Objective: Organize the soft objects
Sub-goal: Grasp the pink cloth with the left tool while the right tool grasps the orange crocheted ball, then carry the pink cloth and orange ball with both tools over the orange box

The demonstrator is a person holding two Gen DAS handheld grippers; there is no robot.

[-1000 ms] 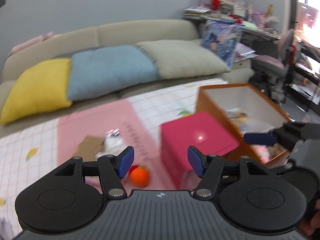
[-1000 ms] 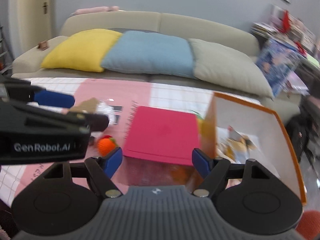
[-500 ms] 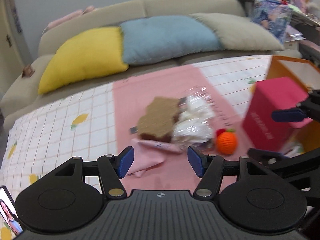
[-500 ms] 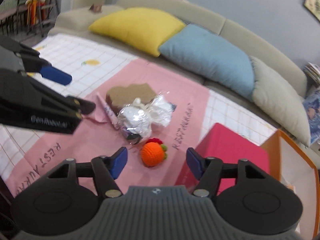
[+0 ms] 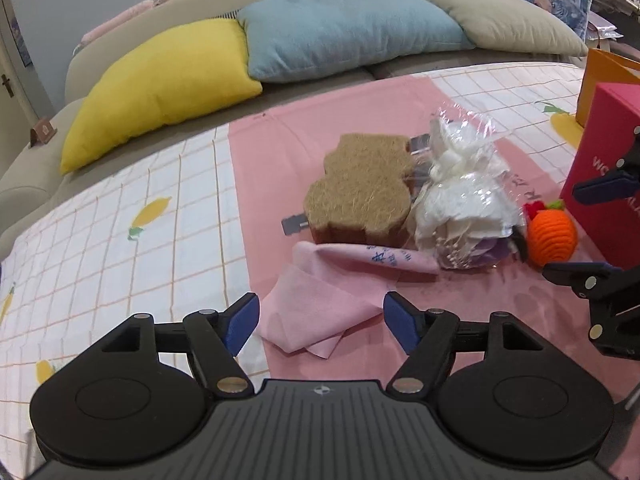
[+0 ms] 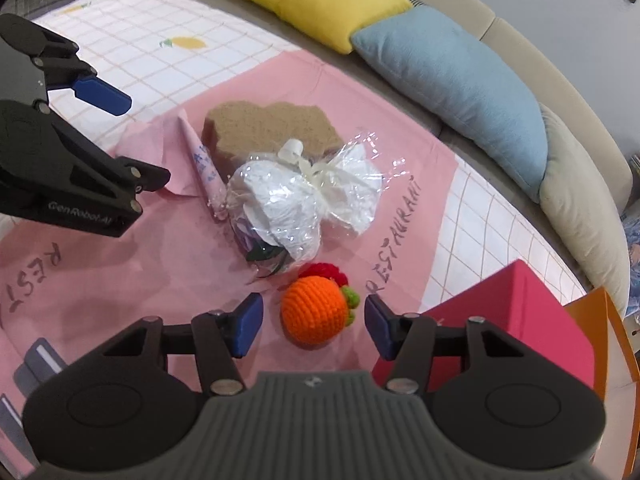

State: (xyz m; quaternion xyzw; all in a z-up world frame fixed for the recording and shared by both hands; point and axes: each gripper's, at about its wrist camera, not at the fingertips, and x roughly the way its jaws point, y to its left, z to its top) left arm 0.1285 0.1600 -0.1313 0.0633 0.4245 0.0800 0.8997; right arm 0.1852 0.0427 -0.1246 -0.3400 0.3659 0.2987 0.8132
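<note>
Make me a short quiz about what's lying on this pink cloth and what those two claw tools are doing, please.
1. True or false: the right gripper is already squeezing the orange crocheted ball.
2. Which item touches the brown fibre pad? A) the cellophane-wrapped white bundle B) the yellow cushion C) the red box
3. Fill in: in front of the left gripper lies a crumpled pink ____.

Key
1. False: the ball sits between the open pads, untouched, though the jaws have just been closing.
2. A
3. cloth; the left jaws have just been opening.
</note>
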